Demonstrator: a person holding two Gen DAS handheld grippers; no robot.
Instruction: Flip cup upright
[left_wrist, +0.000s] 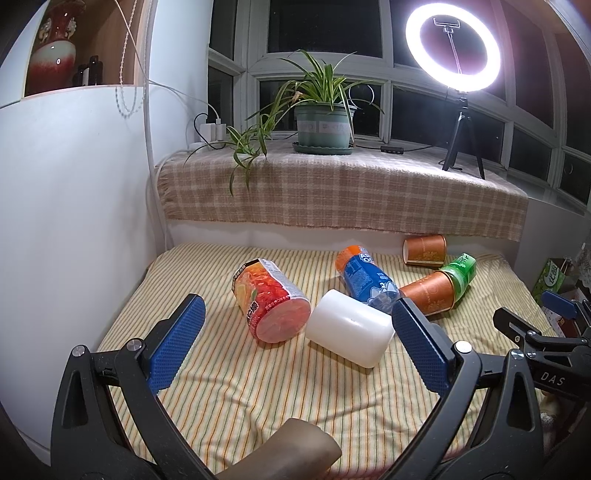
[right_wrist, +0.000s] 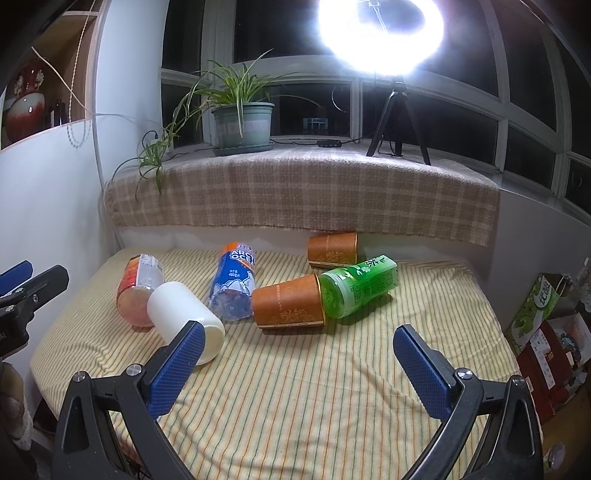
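Observation:
Several cups lie on their sides on a striped yellow cloth (left_wrist: 229, 391) (right_wrist: 314, 387). A white cup (left_wrist: 349, 332) (right_wrist: 183, 314) lies nearest. Beside it lie a red-orange cup (left_wrist: 271, 299) (right_wrist: 138, 291), a blue cup (left_wrist: 365, 278) (right_wrist: 233, 284), two brown paper cups (left_wrist: 430, 291) (left_wrist: 424, 250) (right_wrist: 290, 301) (right_wrist: 332, 249) and a green cup (left_wrist: 460, 273) (right_wrist: 358, 286). My left gripper (left_wrist: 295, 343) is open and empty, just short of the white cup. My right gripper (right_wrist: 299, 369) is open and empty, in front of the near brown cup.
A plaid-covered sill (left_wrist: 332, 192) (right_wrist: 303, 192) behind the cloth holds a potted plant (left_wrist: 323, 125) (right_wrist: 243, 122) and a ring light on a tripod (left_wrist: 452, 48) (right_wrist: 397, 122). A white wall (left_wrist: 74, 221) stands at left. Boxes (right_wrist: 543, 332) sit at right.

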